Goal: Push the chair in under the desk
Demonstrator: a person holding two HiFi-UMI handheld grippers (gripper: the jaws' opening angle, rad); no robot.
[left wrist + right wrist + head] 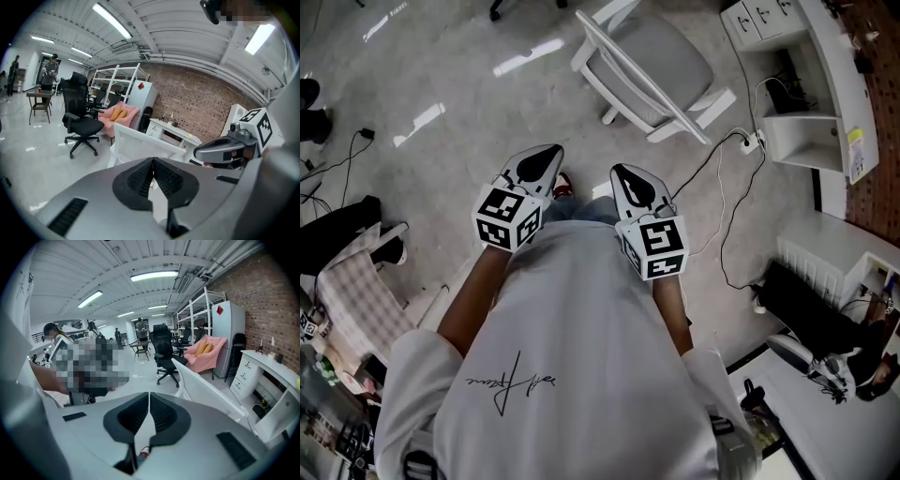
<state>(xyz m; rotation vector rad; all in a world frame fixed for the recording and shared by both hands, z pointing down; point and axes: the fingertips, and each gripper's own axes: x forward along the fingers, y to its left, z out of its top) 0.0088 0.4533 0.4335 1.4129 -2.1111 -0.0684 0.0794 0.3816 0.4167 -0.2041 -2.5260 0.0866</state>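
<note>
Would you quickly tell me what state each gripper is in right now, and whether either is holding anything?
Left gripper: closed, holding nothing.
Right gripper: closed, holding nothing.

One white chair point(652, 66); one white desk point(831, 66); two claws: left claw point(549, 152), right claw point(620, 172); one pink armchair point(119, 117).

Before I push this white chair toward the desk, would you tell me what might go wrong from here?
The white cable and power strip lie on the floor near the white chair with the grey seat and the white desk; the chair's feet may snag them.
The chair stands skewed to the desk, so it may strike the white drawer unit.
The left gripper and right gripper are shut and empty; closed fingers could slide off the slim backrest.
</note>
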